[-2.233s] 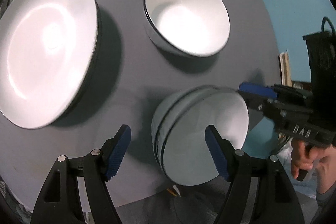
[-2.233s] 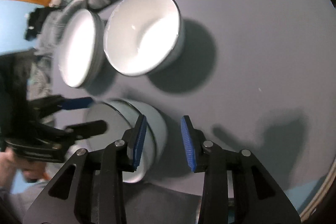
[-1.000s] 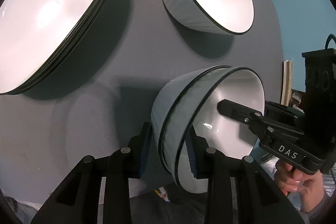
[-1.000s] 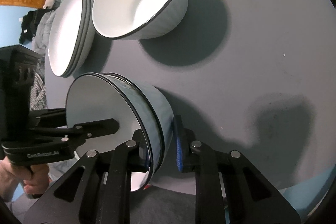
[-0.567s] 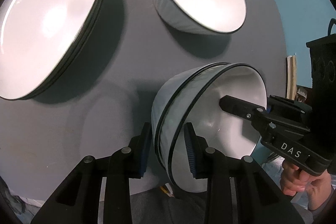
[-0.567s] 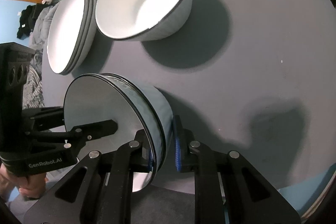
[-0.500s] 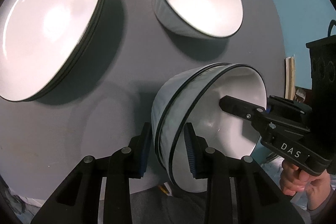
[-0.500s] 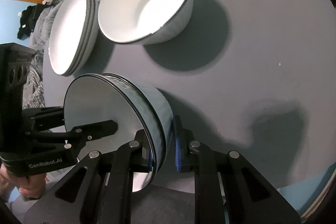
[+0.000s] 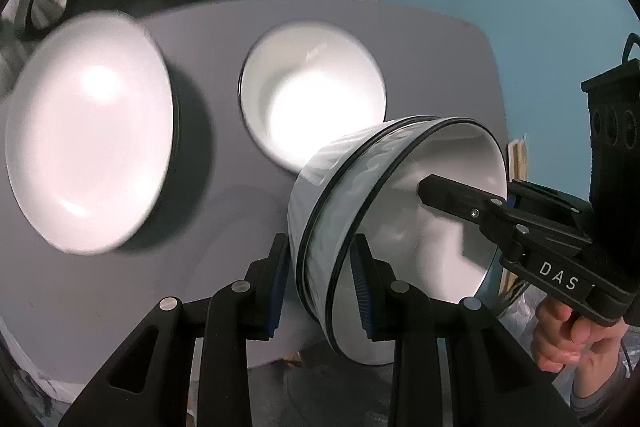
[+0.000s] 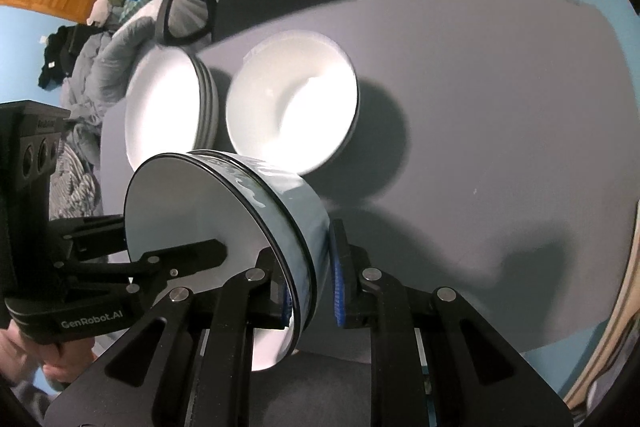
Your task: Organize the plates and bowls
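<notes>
Both grippers, left (image 9: 322, 279) and right (image 10: 310, 287), clamp opposite rims of nested bowls (image 9: 384, 227), sharing weight; likely heading for far bowl (image 9: 316, 95).

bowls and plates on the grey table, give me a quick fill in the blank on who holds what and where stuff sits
1. Both the left gripper and the right gripper are shut on the rim of the same pair of nested ____.
2. The held pair holds ____ bowls, one inside the other.
3. The plate stack sits on the ____ table.
4. The single bowl on the table is ____ inside.

Missing words: bowls; two; grey; empty
</notes>
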Available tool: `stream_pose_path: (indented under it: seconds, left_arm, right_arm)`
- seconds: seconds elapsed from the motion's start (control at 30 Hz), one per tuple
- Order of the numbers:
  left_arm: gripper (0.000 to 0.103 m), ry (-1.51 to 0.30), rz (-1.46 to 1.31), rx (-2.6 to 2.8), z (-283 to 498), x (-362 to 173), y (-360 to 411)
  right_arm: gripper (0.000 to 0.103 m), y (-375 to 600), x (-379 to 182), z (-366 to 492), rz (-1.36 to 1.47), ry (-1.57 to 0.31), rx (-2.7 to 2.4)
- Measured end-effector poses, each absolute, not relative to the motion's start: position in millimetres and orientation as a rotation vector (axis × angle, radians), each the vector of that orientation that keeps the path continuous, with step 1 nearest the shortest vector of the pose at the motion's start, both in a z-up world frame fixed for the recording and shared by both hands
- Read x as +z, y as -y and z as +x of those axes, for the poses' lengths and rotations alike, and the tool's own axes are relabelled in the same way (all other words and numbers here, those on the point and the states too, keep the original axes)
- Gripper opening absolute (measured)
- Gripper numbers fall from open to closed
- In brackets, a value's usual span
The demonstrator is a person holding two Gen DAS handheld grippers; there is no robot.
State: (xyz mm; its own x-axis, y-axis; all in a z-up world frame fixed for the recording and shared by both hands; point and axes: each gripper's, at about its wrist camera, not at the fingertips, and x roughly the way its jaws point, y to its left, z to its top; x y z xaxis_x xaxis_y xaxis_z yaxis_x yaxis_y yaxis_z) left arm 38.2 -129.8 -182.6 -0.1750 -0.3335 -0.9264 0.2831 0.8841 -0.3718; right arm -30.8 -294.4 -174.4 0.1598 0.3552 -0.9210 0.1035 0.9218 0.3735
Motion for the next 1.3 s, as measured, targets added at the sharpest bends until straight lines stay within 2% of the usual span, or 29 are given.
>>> stream_pose_path:
  seconds: [0.27, 0.63, 0.93, 1.07, 1.1, 1.13, 1.17, 1.3]
  left_arm:
    - [0.03, -1.633, -0.044, -0.504, 84, -184, 145]
    - [0.03, -1.694, -0.048, -0.417, 110, -219, 151]
    - [0.03, -1.709, -0.041, -0.406, 121, -224, 152]
    - [0.03, -1.703, -0.032, -0.419, 124, -224, 150]
    - [0.04, -1.698, -0.015, -0.407, 125, -222, 150]
    - [0.055, -1.687, 0.009, -0.388, 125, -221, 148]
    - [0.058, -1.665, 0.031, -0.368, 126, -220, 147]
    - [0.058, -1.671, 0.023, -0.361, 128, -217, 140]
  right_arm:
    - [0.016, 301, -170, 7, 0.352, -1.385, 0.19]
    - [0.015, 307, -193, 43, 0.299, -1.48, 0.236]
    - [0.015, 306, -199, 54, 0.28, -1.548, 0.247]
    - [0.022, 307, -194, 58, 0.29, -1.558, 0.264]
    - [0.027, 307, -191, 59, 0.292, -1.551, 0.268]
    - [0.031, 307, -188, 60, 0.286, -1.547, 0.269]
    - [0.035, 306, -187, 61, 0.279, -1.541, 0.27]
    - [0.036, 303, -185, 66, 0.258, -1.543, 0.268]
